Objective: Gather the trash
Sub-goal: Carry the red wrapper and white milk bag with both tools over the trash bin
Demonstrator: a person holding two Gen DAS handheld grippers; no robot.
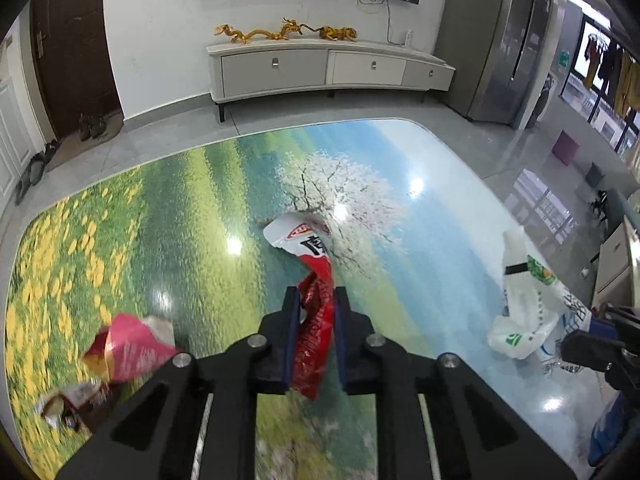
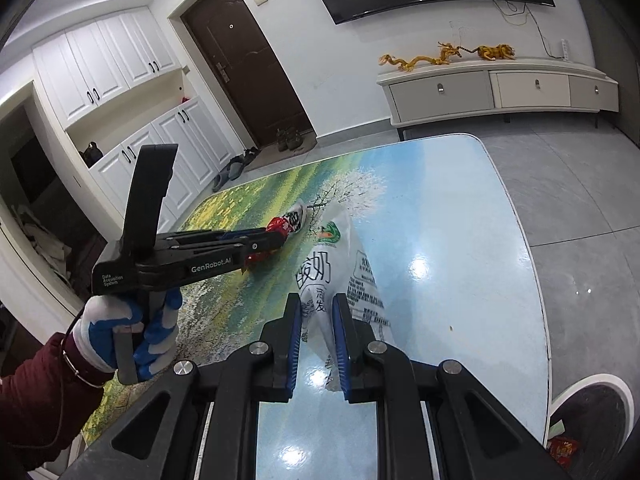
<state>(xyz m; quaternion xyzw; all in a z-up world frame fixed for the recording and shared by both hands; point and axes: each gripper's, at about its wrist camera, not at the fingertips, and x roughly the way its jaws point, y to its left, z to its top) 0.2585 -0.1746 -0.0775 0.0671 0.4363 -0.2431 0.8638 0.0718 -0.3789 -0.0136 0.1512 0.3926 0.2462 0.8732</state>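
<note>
Left wrist view, red wrapper [image 1: 316, 332] pinched between left gripper [image 1: 316, 300] pads

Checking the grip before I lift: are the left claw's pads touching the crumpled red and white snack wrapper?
Touching. The left wrist view shows the left claw closed on the crumpled red and white snack wrapper, its blue pads pressing both sides.

the surface [image 1: 400, 184] lay open far and right; wrappers [image 1: 132, 344] crowded its near left, a bag [image 1: 520, 312] its right.

2 grippers: left gripper [image 1: 316, 304], right gripper [image 2: 316, 312]. 3 wrappers: red-white wrapper [image 1: 308, 248], pink wrapper [image 1: 128, 344], brown wrapper [image 1: 68, 404]. 1 white bag [image 2: 340, 264].
</note>
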